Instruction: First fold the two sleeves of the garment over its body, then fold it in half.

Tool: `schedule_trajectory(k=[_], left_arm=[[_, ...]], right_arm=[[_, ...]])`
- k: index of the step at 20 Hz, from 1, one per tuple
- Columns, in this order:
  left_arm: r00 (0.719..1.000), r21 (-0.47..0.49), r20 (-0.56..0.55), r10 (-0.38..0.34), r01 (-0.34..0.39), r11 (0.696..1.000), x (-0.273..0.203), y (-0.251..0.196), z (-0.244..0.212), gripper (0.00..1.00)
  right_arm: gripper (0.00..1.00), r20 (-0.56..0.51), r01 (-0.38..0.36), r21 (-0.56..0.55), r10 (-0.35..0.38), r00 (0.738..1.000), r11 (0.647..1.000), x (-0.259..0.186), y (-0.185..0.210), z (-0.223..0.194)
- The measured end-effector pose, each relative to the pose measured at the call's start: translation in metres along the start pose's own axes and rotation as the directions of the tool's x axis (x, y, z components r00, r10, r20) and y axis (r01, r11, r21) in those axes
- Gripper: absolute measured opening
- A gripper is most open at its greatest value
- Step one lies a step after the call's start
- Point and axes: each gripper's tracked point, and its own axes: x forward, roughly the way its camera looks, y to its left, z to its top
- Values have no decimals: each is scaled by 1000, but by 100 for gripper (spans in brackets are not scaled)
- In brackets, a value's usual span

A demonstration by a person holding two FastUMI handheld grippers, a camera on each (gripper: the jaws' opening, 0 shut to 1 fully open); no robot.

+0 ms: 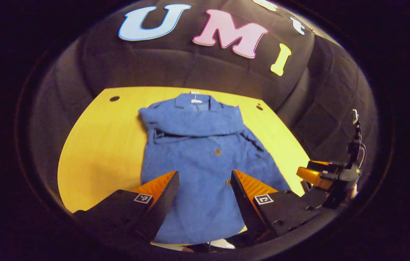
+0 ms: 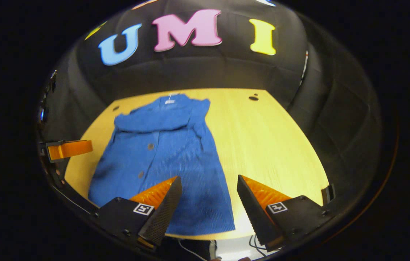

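Observation:
A blue buttoned shirt (image 1: 197, 159) lies flat on the yellow wooden table (image 1: 99, 145), collar at the far edge, hem toward me. Both sleeves lie folded across its chest, forming a band below the collar. My left gripper (image 1: 205, 177) hovers open above the shirt's lower middle, nothing between its fingers. In the right gripper view the same shirt (image 2: 161, 156) lies left of centre, and my right gripper (image 2: 208, 181) hangs open over the shirt's lower right edge. The right gripper (image 1: 317, 174) also shows at the far right of the left gripper view, and the left gripper's finger (image 2: 70, 149) at the left edge of the right gripper view.
Bare table (image 2: 270, 145) stretches to the right of the shirt, and a strip lies bare to its left. Small dark holes (image 1: 114, 98) (image 2: 253, 98) mark the table's far corners. The black booth wall closes in behind and on both sides. The near table edge lies just below the hem.

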Motion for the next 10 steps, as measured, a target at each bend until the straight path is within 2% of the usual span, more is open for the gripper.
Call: schedule_trajectory(k=[4,7,10], left_arm=[[988,-46,-107,108,-113,992,-14,44,-99,83],[973,-76,-174,150,-165,983,-10,59,-134,83],[962,-77,-212,172,-192,978,-3,69,-150,83]], right_arm=[[99,-136,32,33,-27,990,999,10,-9,-56],[100,-218,71,126,-42,975,989,18,-14,-83],[99,-246,85,106,-57,968,991,22,-13,-96]])
